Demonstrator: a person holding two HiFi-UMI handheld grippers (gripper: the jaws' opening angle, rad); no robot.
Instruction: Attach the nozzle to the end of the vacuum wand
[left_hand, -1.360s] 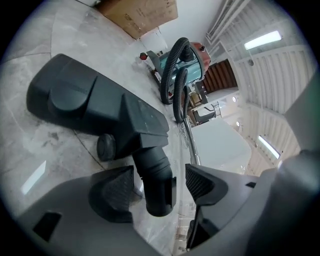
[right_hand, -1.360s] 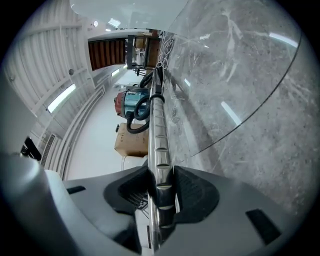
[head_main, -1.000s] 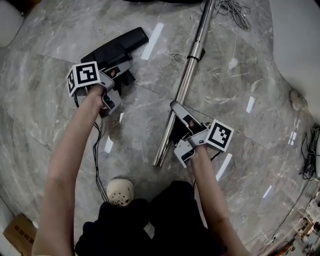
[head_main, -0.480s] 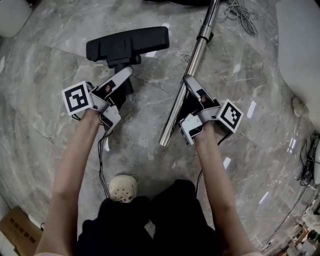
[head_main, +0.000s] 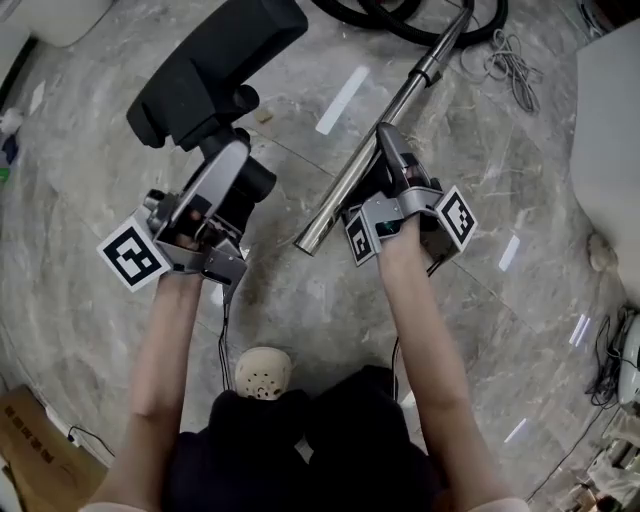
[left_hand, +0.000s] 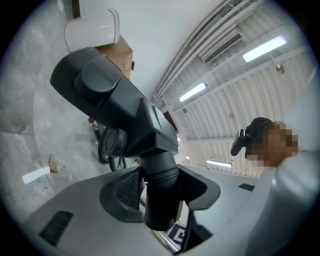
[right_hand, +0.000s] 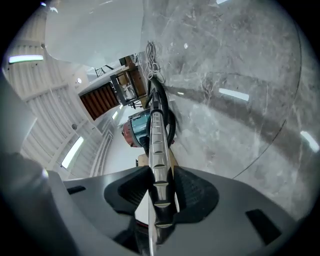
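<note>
The black floor nozzle (head_main: 215, 65) hangs off the marble floor. Its round neck (head_main: 255, 185) points toward the wand. My left gripper (head_main: 240, 165) is shut on that neck. The left gripper view shows the neck (left_hand: 160, 185) clamped between both pads, with the nozzle head (left_hand: 100, 95) above. My right gripper (head_main: 380, 150) is shut on the shiny metal wand (head_main: 345, 195) a little behind its open end (head_main: 305, 243). Seen from the right gripper, the wand (right_hand: 159, 165) runs between the pads toward the vacuum body (right_hand: 137, 127). A gap of floor separates the neck from the wand's end.
The wand leads to a black hose (head_main: 420, 25) and a grey cable (head_main: 510, 60) at the top. A beige shoe (head_main: 262, 373) stands below my hands. A cardboard box (head_main: 30, 450) lies bottom left. A white object (head_main: 610, 150) borders the right edge.
The left gripper has lifted the nozzle off the floor and tilted its head up and away. The right gripper has raised the wand's end and swung it left, closer to the neck.
</note>
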